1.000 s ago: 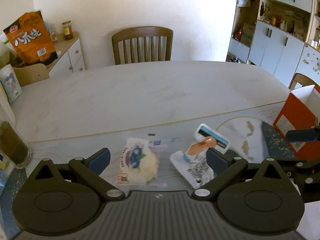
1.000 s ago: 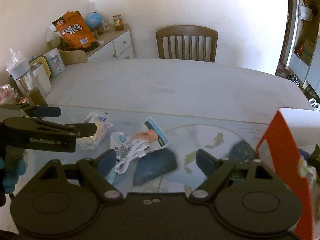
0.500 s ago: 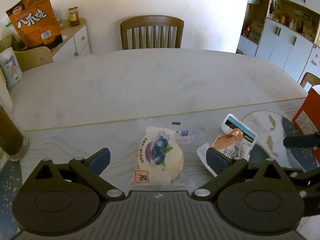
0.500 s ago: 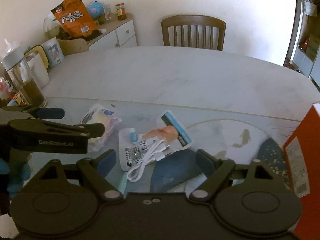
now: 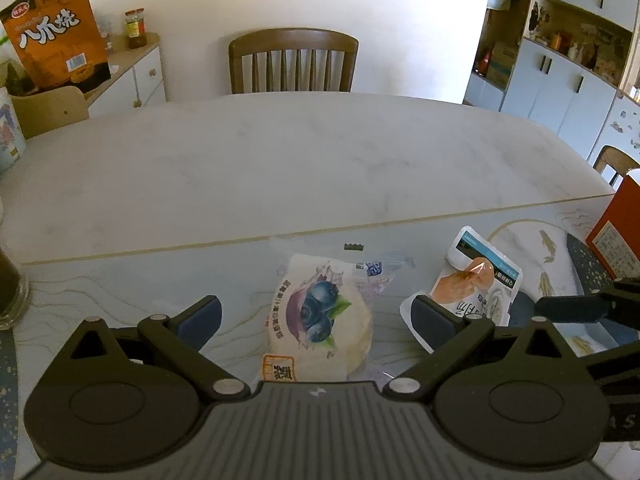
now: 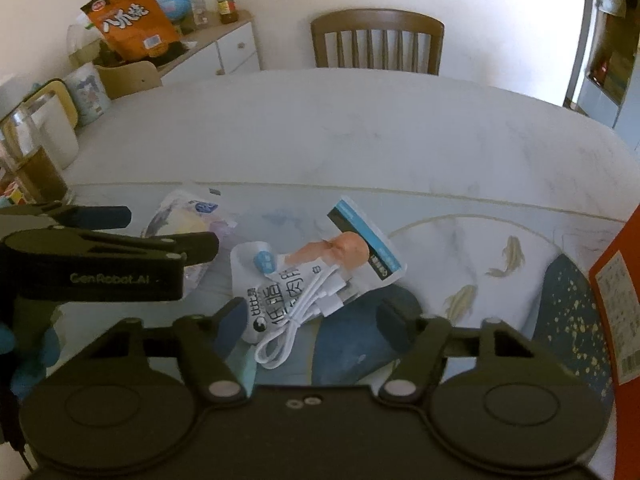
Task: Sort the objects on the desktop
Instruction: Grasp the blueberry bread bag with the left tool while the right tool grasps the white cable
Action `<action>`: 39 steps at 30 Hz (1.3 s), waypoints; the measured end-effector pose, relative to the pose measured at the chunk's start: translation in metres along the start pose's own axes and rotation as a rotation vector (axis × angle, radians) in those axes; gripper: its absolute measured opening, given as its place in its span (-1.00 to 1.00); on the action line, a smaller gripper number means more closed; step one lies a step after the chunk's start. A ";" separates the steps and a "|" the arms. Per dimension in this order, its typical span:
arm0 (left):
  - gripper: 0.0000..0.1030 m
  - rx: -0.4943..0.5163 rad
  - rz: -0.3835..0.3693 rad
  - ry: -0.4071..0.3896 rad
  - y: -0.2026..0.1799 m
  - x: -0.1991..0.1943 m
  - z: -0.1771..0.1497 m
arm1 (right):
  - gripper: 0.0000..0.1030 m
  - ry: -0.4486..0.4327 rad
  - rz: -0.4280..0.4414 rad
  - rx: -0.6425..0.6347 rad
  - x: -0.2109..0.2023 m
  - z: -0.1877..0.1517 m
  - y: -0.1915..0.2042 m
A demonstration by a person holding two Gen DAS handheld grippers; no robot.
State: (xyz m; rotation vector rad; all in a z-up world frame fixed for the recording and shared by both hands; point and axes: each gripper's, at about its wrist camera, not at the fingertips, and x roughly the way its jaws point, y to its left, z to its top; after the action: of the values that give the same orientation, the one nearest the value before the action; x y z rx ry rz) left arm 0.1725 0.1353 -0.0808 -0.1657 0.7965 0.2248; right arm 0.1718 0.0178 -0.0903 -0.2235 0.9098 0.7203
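White marble covers the far part of the table (image 5: 304,168), and a glass sheet printed with fish and dark blue patches lies over the part along its near edge, where all the loose items sit. The left gripper (image 5: 316,316) hovers low over that near edge with its 2 blue-padded fingers (image 5: 200,316) spread wide, holding nothing; the blueberry bun packet (image 5: 320,320) lies flat on the glass directly between them, touching neither pad as far as the left wrist view shows. Just to the right of it rests a white snack pouch (image 6: 316,268) with an orange meat picture and a blue stripe, angled toward the far right corner. A coiled white charging cable (image 6: 304,312) lies on top of the pouch's near end. The right gripper (image 6: 312,326) hangs over the cable and pouch, its fingers also set wide apart and gripping nothing. An orange box (image 6: 616,304) stands at the right edge of the table. At the left edge stands a glass jar (image 6: 32,160) of brown liquid. A wooden chair (image 5: 292,64) faces the far edge, and an orange snack bag (image 5: 56,44) stands on a white cabinet (image 5: 136,76) beyond the far left corner.
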 end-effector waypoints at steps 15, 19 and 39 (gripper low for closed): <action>0.26 0.006 -0.022 0.034 0.001 0.012 -0.004 | -0.31 0.048 0.017 0.072 0.014 -0.001 -0.005; 0.14 -0.001 -0.024 0.036 0.002 0.013 -0.005 | -0.43 0.054 0.020 0.082 0.014 -0.001 -0.007; 0.03 -0.032 -0.036 0.043 0.001 0.003 -0.004 | -0.77 0.034 0.028 0.110 -0.001 0.001 -0.017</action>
State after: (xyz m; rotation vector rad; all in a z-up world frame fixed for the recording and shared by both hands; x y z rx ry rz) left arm 0.1718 0.1363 -0.0859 -0.2160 0.8318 0.2004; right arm 0.1834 0.0053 -0.0910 -0.1254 0.9836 0.6920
